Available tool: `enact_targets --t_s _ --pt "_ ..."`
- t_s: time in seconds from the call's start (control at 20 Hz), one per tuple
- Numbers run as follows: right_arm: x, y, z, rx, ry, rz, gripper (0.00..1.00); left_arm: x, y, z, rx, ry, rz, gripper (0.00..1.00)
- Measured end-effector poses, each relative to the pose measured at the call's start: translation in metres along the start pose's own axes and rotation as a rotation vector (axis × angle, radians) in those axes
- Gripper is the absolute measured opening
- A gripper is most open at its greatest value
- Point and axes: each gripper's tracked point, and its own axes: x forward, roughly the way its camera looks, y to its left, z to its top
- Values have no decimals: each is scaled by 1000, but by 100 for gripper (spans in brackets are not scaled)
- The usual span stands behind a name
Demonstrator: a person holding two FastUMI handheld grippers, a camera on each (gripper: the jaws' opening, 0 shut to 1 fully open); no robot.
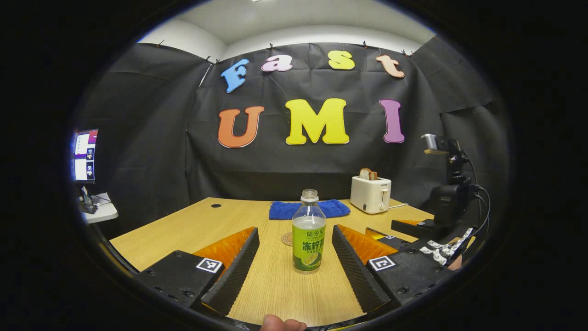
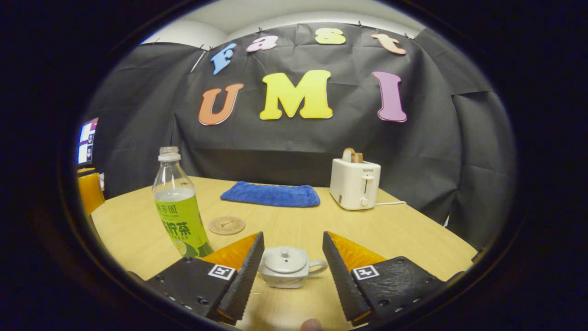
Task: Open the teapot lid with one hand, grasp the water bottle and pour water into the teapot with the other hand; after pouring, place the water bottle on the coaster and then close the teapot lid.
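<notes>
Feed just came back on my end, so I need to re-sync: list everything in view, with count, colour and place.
water bottle: 1, clear, green label, uncapped, standing between the left gripper's fingers, untouched
teapot: 1, pale grey, lid on, between the right gripper's fingers
coaster: 1, tan, round, behind the bottle
cloth: 1, blue, folded, table's far side
toaster: 1, white, bread in slot, far right
table: 1, light wood
left gripper: open
right gripper: open
</notes>
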Motion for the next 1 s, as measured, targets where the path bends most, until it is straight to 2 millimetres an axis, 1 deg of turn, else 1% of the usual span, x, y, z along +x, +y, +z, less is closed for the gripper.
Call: enact_targets --t_s 0.05,0.1,0.15,0.2,0.25,0.3,0.35,0.4,0.45,0.5,0.55,0.6,0.65,0.75,0.8,0.9,1.0 --pt "4 2 -1 -6 8 4 75 0 0 0 0 1 0 100" --pt "7 3 -2 -11 14 1 66 3 1 0 1 3 0 100" --pt "11 4 -3 -14 15 0 61 3 1 0 4 4 1 100" --pt "15 7 -4 -15 21 3 51 2 2 -2 7 6 2 100" --pt "17 8 -6 -15 33 -7 51 1 3 -3 8 7 3 99" --pt "17 7 -10 -12 42 0 33 3 4 -4 9 9 6 100" --pt "17 9 -13 -8 56 3 38 3 6 -4 7 11 8 100" --pt "17 11 -14 -1 63 6 30 3 6 -5 5 12 8 100" --pt "22 6 -19 -5 48 -27 30 4 7 -4 3 13 9 100" --pt "21 3 -12 7 45 -27 9 4 8 -5 1 16 10 100" --pt "21 6 -16 10 67 -21 5 4 9 -6 1 19 11 100" --pt "23 8 -13 13 56 -16 8 5 9 -7 -1 20 11 100" --pt "24 8 -15 15 61 -14 8 6 9 -8 -5 23 10 100" --pt "23 5 -13 7 54 -18 7 6 9 -10 -8 28 9 100" --pt "21 5 -13 10 47 -17 0 6 10 -11 -9 30 11 100" --pt "25 6 -13 8 46 -9 0 8 8 -12 -12 34 7 100" --pt "23 8 -8 28 34 12 0 10 7 -14 -37 41 4 99"
